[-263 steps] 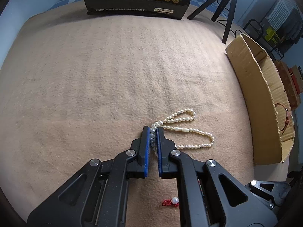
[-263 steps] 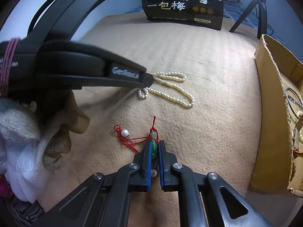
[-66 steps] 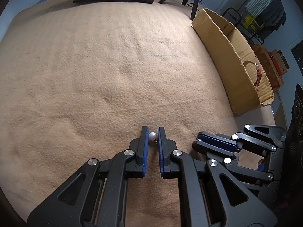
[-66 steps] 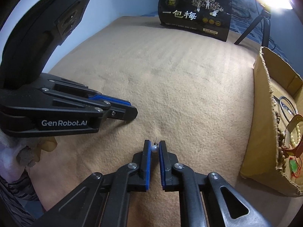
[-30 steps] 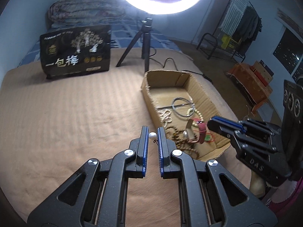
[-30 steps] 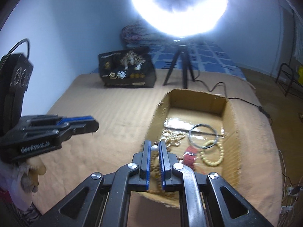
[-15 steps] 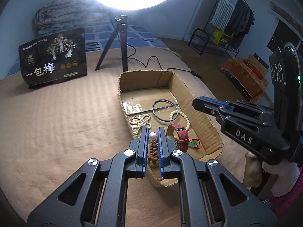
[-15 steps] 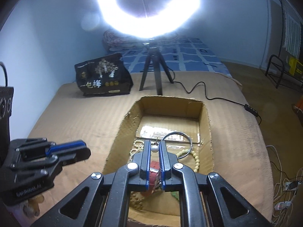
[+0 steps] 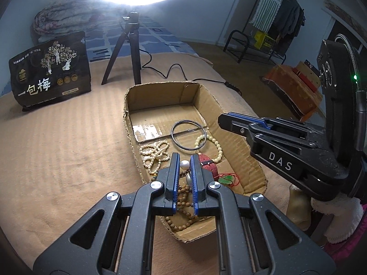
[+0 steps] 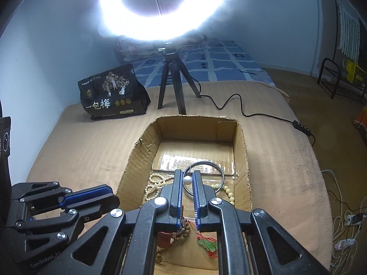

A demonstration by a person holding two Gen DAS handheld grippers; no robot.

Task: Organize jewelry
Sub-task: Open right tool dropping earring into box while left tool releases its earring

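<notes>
My left gripper (image 9: 184,158) is shut on a small pearl earring (image 9: 184,164), held over the near half of an open cardboard box (image 9: 125,105). My right gripper (image 10: 187,174) is shut on a second pearl earring (image 10: 187,180) above the same box (image 10: 243,135). In the box lie a metal ring (image 9: 187,134), a pearl necklace (image 9: 153,153), a cream bead bracelet (image 9: 212,141), a red strap (image 9: 207,165), a green pendant on red cord (image 9: 226,180) and wooden beads (image 9: 183,206). Each gripper shows in the other's view, the right (image 9: 221,116) at the box's right wall, the left (image 10: 110,194) outside its left wall.
The box sits on a tan blanket (image 9: 57,149). Behind it stand a black snack bag (image 9: 50,78) and a tripod (image 9: 130,52) under a bright ring light, with a cable (image 10: 252,112) trailing right. The blanket's right edge drops to the floor with more cables.
Both grippers have moved over the box, which has come from the right to the middle of both views. The pearls stay pinched between the fingers.
</notes>
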